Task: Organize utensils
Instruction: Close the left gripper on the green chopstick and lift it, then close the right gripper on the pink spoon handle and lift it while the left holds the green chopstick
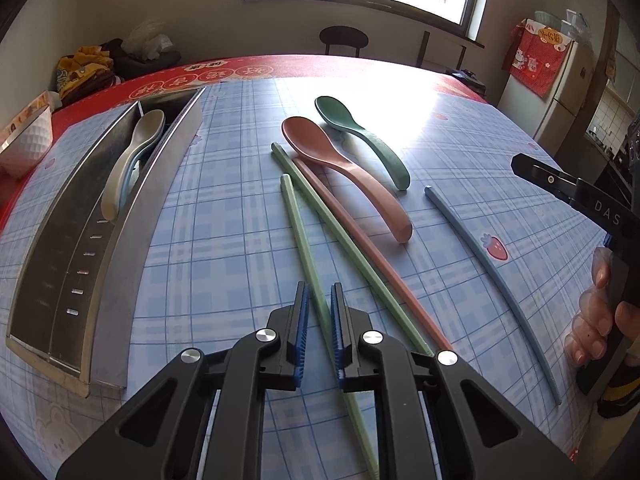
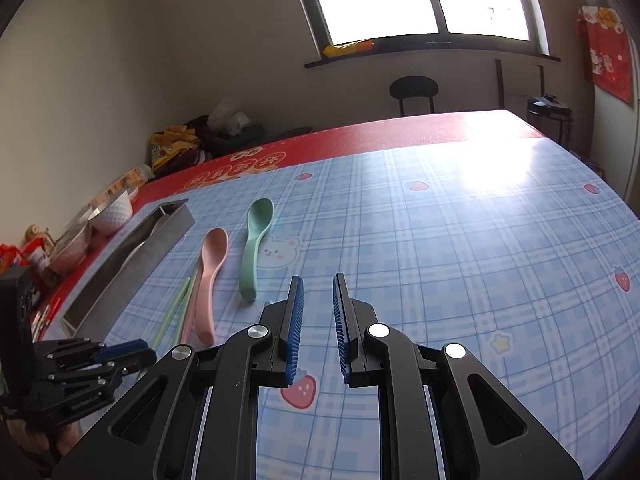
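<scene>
My left gripper (image 1: 320,290) is open, its jaws on either side of a light green chopstick (image 1: 304,248) lying on the blue checked tablecloth. A second green chopstick (image 1: 332,216), a pink chopstick (image 1: 360,236), a pink spoon (image 1: 340,168), a dark green spoon (image 1: 360,136) and a blue chopstick (image 1: 492,276) lie beside it. A steel utensil tray (image 1: 116,248) on the left holds a cream spoon (image 1: 132,156). My right gripper (image 2: 318,280) is open and empty above the cloth, right of the green spoon (image 2: 256,240) and the pink spoon (image 2: 210,280).
A white bowl (image 1: 24,140) stands at the table's left edge behind the tray. Bags and snack packets (image 2: 180,148) crowd the far left corner. A stool (image 1: 344,38) stands beyond the far edge. The right hand and its gripper body (image 1: 600,240) are at the right.
</scene>
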Tool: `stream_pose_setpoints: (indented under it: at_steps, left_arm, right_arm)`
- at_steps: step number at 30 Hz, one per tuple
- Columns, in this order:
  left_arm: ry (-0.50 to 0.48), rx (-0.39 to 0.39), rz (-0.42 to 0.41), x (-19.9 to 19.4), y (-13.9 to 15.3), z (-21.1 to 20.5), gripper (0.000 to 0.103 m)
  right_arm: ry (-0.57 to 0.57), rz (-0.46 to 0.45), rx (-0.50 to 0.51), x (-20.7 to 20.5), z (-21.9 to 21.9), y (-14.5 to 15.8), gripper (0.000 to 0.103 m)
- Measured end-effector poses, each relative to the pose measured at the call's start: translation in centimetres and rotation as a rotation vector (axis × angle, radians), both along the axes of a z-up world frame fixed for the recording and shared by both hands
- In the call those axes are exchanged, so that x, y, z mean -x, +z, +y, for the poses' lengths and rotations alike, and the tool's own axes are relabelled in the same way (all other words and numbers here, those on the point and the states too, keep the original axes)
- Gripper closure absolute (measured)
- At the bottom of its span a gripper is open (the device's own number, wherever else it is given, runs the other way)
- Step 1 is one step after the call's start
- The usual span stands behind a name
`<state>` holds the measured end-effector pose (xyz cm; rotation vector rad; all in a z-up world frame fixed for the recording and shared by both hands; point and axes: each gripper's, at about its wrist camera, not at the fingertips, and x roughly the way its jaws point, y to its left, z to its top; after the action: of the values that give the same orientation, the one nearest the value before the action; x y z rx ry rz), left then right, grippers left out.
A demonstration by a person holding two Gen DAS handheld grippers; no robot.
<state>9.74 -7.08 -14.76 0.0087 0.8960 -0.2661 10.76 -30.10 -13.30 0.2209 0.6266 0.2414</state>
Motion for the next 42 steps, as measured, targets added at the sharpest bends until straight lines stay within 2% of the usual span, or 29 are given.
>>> stream_pose_setpoints:
  at_steps: [3,8,13,24,30,37,42]
  left_arm:
    - [0.012,0.058,0.012,-0.2,0.0,0.9,0.096]
    - [0.035,0.107,-0.008,0.2,0.2,1.8,0.097]
    - [0.039,0.121,-0.056,0.9,0.9,2.1,0.097]
    - [0.07,0.171,-0.104,1.5,1.7,3.2,0.097]
    - [0.068,0.201,-0.124,1.8,2.0,3.6,0.097]
    - [0.066,0.231,-0.121,1.9,2.0,4.2,0.097]
    - [0.07,0.243,-0.121,1.9,2.0,4.5,0.097]
  right_arm:
    - [0.0,0.002,-0.002,0.0,0.0,0.0,0.087]
    - [0.0,0.009,-0.007,0.0,-0.3,-0.1,0.087]
    - [0.004,0.016,0.004,-0.2,-0.2,-0.1,0.087]
    - [0.04,0.037,0.037,-0.7,0.9,-0.3,0.087]
    - [0.074,0.09,0.085,-1.3,2.5,0.0,0.087]
    - [0.172,0.105,0.082,-2.3,6.6,1.7,0.087]
    - [0.214,0.175,0.067,-4.9,9.2,0.6,0.087]
